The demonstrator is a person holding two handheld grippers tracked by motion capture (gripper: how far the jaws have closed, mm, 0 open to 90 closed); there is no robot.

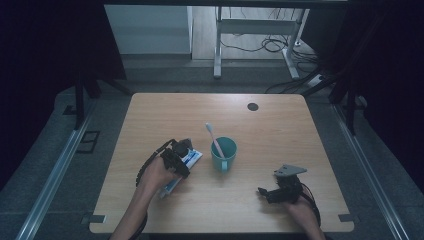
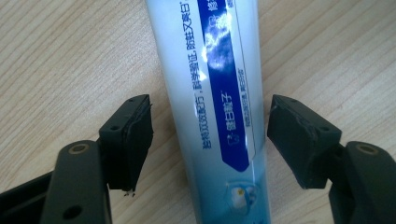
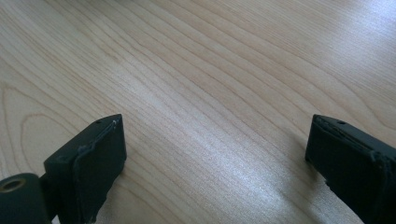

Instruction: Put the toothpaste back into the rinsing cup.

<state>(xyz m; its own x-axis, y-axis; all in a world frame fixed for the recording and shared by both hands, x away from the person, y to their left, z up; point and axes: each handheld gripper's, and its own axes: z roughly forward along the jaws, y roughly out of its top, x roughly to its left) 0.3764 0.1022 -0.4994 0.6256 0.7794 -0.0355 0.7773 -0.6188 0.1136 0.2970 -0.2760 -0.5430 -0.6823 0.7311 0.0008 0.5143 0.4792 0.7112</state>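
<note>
A white and blue toothpaste tube (image 1: 193, 158) lies flat on the wooden table (image 1: 280, 130), left of centre. My left gripper (image 1: 181, 152) is down over it. In the left gripper view the tube (image 2: 210, 65) runs between the two black jaws of that gripper (image 2: 210, 116), and table shows in a gap on either side, so the pads are off it and the gripper is open. My right gripper (image 1: 262, 192) rests near the front right of the table. Its jaws (image 3: 215, 135) stand wide open over bare wood.
A teal mug (image 1: 223, 150) stands just right of the tube with a pink toothbrush (image 1: 212, 134) leaning out of it. A small dark round cap (image 1: 252, 106) sits in the tabletop near the far edge. Dark curtains hang at both sides.
</note>
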